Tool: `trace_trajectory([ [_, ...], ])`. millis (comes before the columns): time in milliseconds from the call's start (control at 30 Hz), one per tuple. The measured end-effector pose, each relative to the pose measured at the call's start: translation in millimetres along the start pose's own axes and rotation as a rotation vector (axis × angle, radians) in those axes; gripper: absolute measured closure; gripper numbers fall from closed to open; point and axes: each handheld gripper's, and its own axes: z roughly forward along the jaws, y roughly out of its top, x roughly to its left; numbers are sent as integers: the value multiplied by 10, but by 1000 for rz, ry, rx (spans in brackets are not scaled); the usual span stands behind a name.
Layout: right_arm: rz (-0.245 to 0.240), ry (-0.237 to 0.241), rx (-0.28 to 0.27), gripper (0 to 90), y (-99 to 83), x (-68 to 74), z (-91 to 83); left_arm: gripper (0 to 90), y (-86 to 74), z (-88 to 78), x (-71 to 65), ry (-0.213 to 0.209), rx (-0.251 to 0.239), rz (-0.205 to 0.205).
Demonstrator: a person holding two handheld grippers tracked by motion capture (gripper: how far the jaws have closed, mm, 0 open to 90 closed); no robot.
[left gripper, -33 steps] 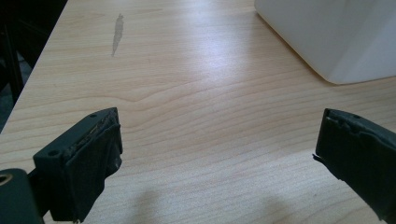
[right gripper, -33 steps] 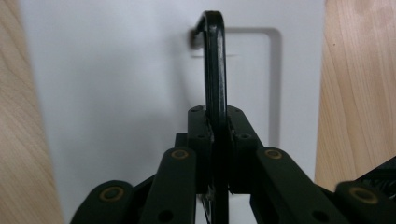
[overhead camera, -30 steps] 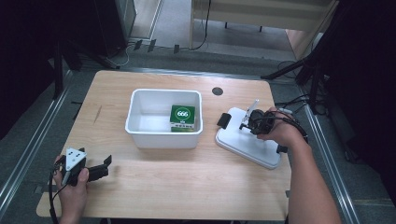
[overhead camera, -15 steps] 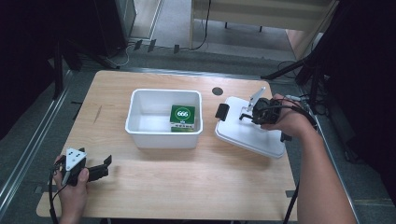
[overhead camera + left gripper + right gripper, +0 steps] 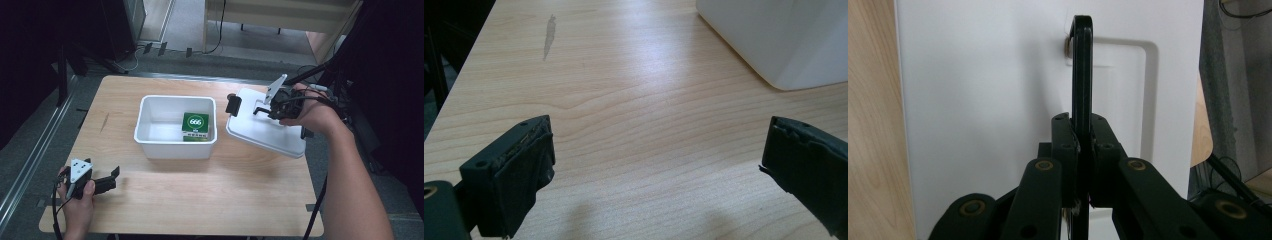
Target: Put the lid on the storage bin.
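Observation:
A white bin (image 5: pixel 175 149) stands mid-table with a green box marked 666 (image 5: pixel 195 125) inside it. To its right a white lid (image 5: pixel 260 131) hangs tilted, its near-right edge low over the table. My right gripper (image 5: pixel 265 107) is shut on the lid's black handle (image 5: pixel 1082 75). In the right gripper view the jaws (image 5: pixel 1081 131) clamp that thin handle from both sides, with the lid (image 5: pixel 988 100) behind it. A black latch (image 5: pixel 233 106) sits on the lid's left end. My left gripper (image 5: pixel 116 176) rests open at the near-left corner, and nothing lies between its jaws (image 5: pixel 659 155).
A corner of the bin (image 5: pixel 784 40) shows ahead and to the right of the left gripper. The table has a dark round hole (image 5: pixel 231 96) behind the bin and a grey smear (image 5: pixel 105 122) at its left. Cables hang off the right edge.
The right gripper, holding the handle, has risen and moved away from the person. The lid has come up off the table with it and tilted. The left gripper has stayed put.

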Motion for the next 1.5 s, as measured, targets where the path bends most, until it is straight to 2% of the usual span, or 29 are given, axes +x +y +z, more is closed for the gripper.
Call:
trace_trajectory([
  [167, -25, -9, -25, 848, 169, -22, -123, 10, 0, -1, 1, 0, 0, -2],
  [433, -52, -7, -46, 848, 409, 9, -170, 10, 1, -1, 1, 1, 0, -4],
  [900, -142, 20, -79, 849, 956, 126, -81, 10, 1, -2, 6, -3, 0, -5],
  [1500, -221, 52, -123, 849, 1562, 298, 3, 9, 2, -2, 6, -6, 2, -1],
])
